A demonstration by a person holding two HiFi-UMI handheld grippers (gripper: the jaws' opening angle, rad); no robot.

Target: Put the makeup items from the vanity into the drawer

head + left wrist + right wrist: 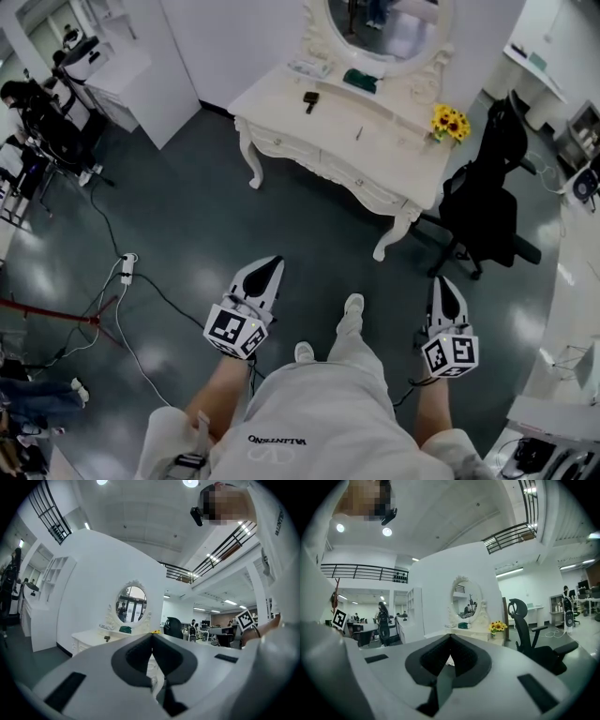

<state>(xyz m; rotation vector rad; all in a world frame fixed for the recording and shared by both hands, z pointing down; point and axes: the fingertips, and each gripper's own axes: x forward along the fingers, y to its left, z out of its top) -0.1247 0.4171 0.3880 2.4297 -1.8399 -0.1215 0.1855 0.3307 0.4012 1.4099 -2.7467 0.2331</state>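
Observation:
The white vanity (pixel 281 105) stands across the room, a few steps ahead of me, under its oval mirror (pixel 384 23). On its top lie a small dark item (pixel 310 98), a green item (pixel 360 81), a pale item (pixel 309 67) and a thin stick-like item (pixel 357 133). Yellow flowers (pixel 450 123) sit at its right end. My left gripper (pixel 267 266) and right gripper (pixel 442 284) are held low in front of me, both pointing toward the vanity and far from it. Each has its jaws shut with nothing between them, as the left gripper (pixel 152 637) and right gripper (pixel 450 637) also show in their own views.
A black office chair (pixel 487 197) stands right of the vanity. A power strip (pixel 127 267) and cables lie on the dark floor at left. A white partition (pixel 178 56) rises at the back left. Desks and equipment line the right side (pixel 581 178).

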